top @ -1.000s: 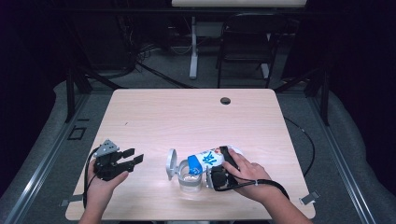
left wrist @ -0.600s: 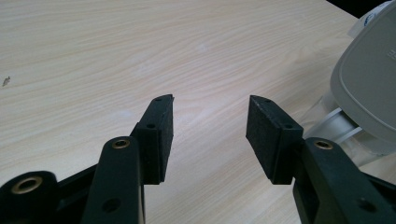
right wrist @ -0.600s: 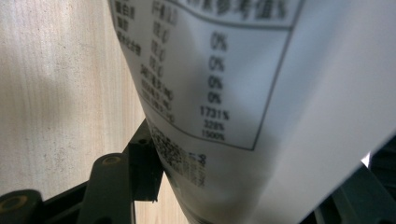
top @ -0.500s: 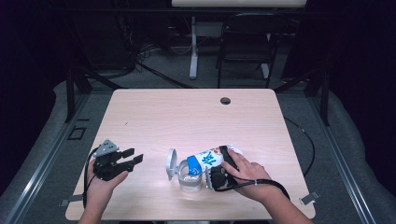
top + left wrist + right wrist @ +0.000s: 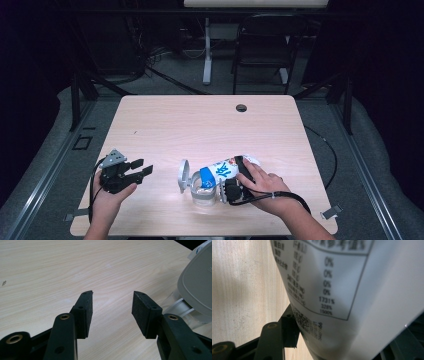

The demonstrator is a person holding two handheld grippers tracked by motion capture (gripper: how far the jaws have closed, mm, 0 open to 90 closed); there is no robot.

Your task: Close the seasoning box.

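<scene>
Your right gripper [image 5: 227, 189] is clamped on the white bottle [image 5: 225, 169]; your left gripper [image 5: 142, 169], jaws apart, sits well left of it.

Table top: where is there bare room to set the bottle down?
The far half of the table is bare up to the small round hole. A narrow strip lies between the left gripper and the clear container. It is crowded where the right gripper holds the bottle.

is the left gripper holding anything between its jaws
No, the left gripper stands open with only bare table between its jaws.
</scene>
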